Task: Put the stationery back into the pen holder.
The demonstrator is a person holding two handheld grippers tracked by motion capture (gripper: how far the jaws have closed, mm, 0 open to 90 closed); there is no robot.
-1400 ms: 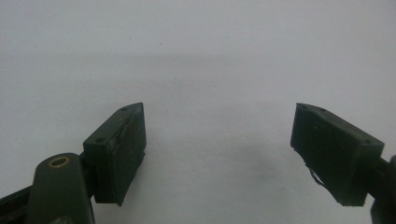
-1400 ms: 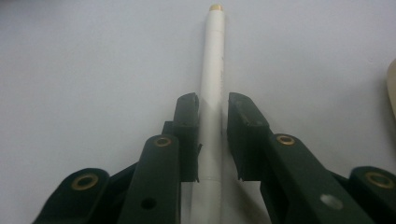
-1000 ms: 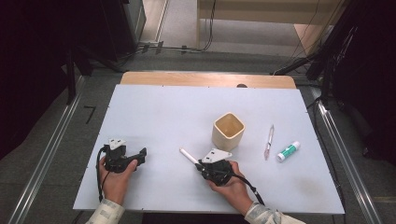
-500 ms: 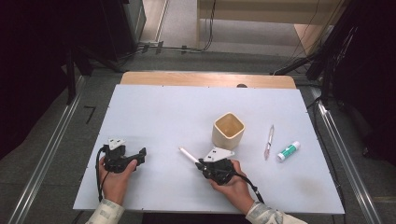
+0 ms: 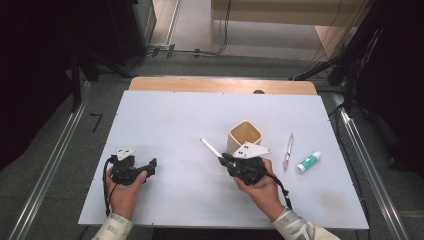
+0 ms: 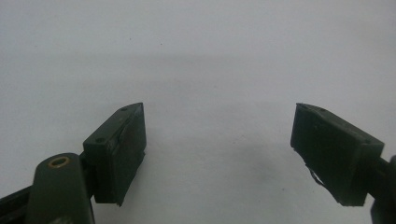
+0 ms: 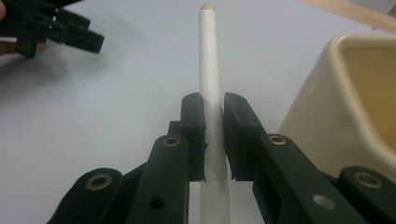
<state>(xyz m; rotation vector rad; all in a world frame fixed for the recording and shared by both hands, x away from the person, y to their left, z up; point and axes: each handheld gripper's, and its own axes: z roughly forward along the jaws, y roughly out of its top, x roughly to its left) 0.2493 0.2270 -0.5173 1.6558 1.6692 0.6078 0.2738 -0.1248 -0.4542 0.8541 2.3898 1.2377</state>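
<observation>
A white pen (image 5: pixel 210 148) is clamped between the jaws of my right gripper (image 5: pixel 223 159) and sticks out toward the far left, lifted off the white table (image 5: pixel 170 120). In the right gripper view the pen (image 7: pixel 210 84) runs straight up between the closed pads, with a cream square cup (image 7: pixel 345 102) close on the right. Seen from above, the cup (image 5: pixel 245 136) stands just beyond the right gripper. My left gripper (image 5: pixel 151 166) rests on the table at the left. Its own view shows that gripper (image 6: pixel 219 140) open over bare table.
A slim clear pen (image 5: pixel 288 151) and a white tube with a green cap (image 5: pixel 308 162) lie to the right of the cup. A wooden strip (image 5: pixel 220 85) borders the table's far edge. The left gripper (image 7: pixel 51 28) appears at the top left of the right gripper view.
My right gripper has risen with the white pen and shifted slightly toward the cup. The left gripper has stayed put.
</observation>
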